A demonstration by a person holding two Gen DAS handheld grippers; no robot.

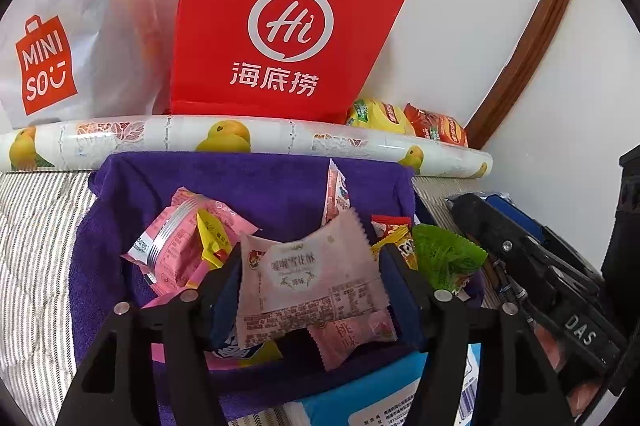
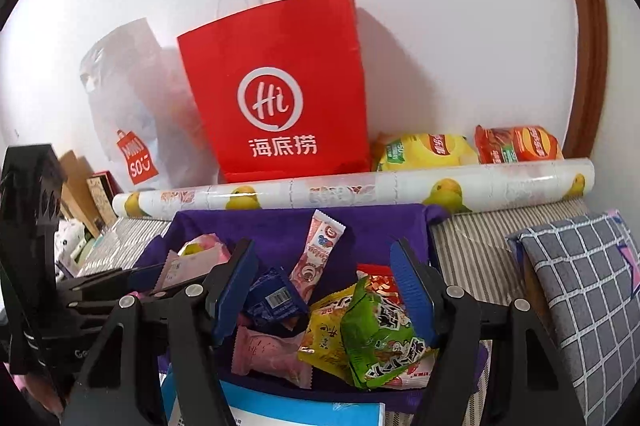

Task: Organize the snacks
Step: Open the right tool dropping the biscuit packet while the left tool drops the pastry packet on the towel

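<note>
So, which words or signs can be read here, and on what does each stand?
"Hi 海底捞": red bag
"MINI SO": white bag
"DAS": right tongs
"桃味": pink packet
Print on the pale packet, chip bags and other snacks: too small or blurred.

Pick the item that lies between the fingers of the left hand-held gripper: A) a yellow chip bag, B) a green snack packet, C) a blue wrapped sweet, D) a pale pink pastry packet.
D: in the left wrist view the pale pink pastry packet sits between the two fingers of the left hand-held gripper, above the purple towel; the green snack packet lies off to its right.
</note>
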